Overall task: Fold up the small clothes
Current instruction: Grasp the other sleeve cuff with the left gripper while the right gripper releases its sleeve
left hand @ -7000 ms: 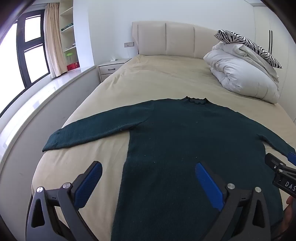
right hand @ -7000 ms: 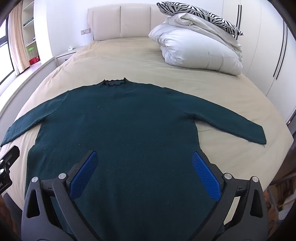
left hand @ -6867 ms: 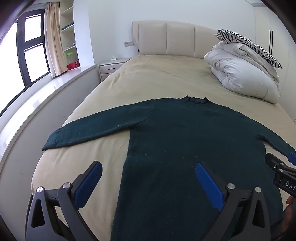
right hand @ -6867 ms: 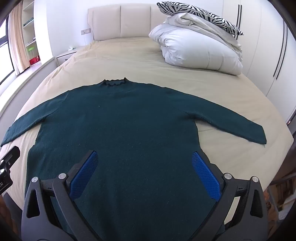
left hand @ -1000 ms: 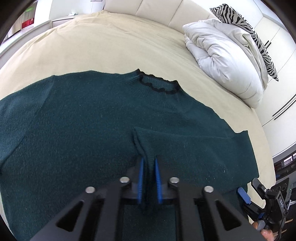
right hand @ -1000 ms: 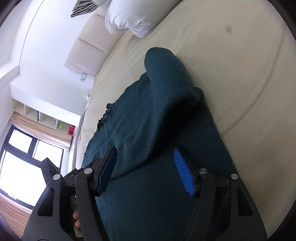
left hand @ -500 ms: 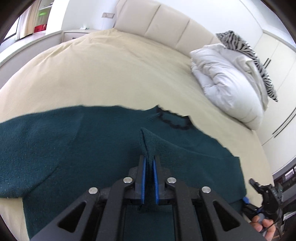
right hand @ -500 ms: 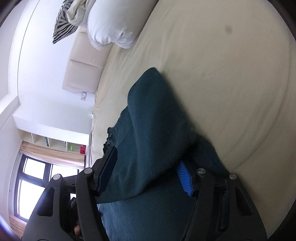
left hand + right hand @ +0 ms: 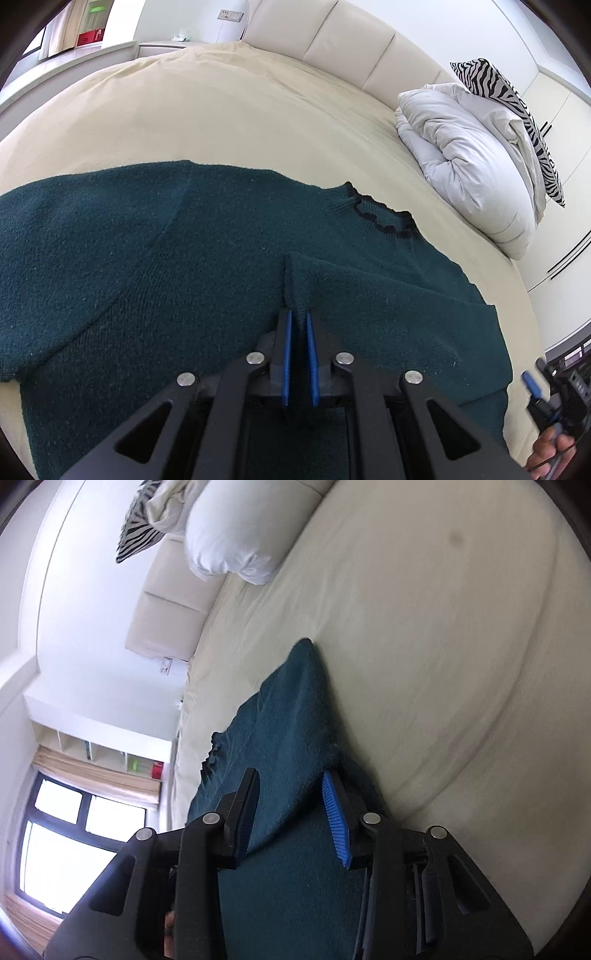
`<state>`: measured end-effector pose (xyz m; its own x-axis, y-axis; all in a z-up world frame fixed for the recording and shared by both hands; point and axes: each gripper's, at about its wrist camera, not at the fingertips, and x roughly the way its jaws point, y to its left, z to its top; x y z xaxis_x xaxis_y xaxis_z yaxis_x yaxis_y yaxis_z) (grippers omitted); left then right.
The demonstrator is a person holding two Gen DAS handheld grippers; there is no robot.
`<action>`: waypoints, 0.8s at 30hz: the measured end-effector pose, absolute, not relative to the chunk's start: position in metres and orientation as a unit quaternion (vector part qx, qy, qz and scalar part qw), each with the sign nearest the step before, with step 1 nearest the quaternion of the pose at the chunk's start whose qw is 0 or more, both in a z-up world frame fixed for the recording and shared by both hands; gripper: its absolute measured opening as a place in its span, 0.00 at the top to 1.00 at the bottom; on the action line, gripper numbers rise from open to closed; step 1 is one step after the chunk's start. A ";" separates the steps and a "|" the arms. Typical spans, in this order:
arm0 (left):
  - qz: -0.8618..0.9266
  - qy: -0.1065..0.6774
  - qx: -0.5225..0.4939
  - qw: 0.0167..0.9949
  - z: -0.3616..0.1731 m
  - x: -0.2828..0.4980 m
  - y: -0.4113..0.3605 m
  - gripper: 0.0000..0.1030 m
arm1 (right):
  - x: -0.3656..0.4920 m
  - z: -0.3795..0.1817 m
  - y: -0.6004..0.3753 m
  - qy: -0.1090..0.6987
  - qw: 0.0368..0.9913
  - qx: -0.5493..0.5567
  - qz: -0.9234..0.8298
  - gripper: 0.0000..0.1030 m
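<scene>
A dark green knit sweater (image 9: 184, 266) lies on the beige bed (image 9: 229, 110), its collar (image 9: 384, 218) toward the headboard. Its right sleeve (image 9: 388, 291) is folded across the body. My left gripper (image 9: 298, 321) is shut on the cuff end of that sleeve. In the right wrist view the sweater (image 9: 291, 738) shows a raised fold at its right side. My right gripper (image 9: 291, 805) is partly open with the fold between its jaws. It also shows at the lower right of the left wrist view (image 9: 546, 391).
A white duvet (image 9: 469, 162) and a zebra pillow (image 9: 517, 107) are piled at the bed's far right by the padded headboard (image 9: 332, 40). A nightstand (image 9: 162, 44), shelves and a window (image 9: 74, 842) stand on the left side.
My left gripper has carried the sleeve cuff further across the sweater's body. My right gripper's jaws have narrowed around the fold at the right side.
</scene>
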<state>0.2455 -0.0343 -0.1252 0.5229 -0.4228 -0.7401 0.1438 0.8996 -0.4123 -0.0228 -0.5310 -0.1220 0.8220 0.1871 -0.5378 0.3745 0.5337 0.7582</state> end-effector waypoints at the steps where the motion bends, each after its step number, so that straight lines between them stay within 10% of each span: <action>1: -0.164 0.459 -0.149 0.860 -0.126 0.245 -0.035 0.89 | -0.022 -0.112 -0.533 0.290 0.837 0.459 -0.070 0.66; 10: -0.167 0.454 -0.149 0.862 -0.129 0.246 -0.036 0.88 | 0.089 -0.129 -0.554 0.388 0.846 0.350 -0.107 0.57; 14: -0.169 0.446 -0.134 0.869 -0.121 0.244 -0.039 0.91 | 0.109 -0.130 -0.547 0.396 0.864 0.287 -0.121 0.90; 24: -0.169 0.426 -0.134 0.879 -0.128 0.241 -0.037 0.90 | 0.095 -0.143 -0.559 0.362 0.874 0.293 -0.136 0.96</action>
<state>0.2407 -0.0368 -0.1276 0.5804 -0.4113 -0.7028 0.1829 0.9069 -0.3797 0.0953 -0.5588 -0.1430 0.7009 -0.0252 -0.7128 0.4495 0.7916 0.4140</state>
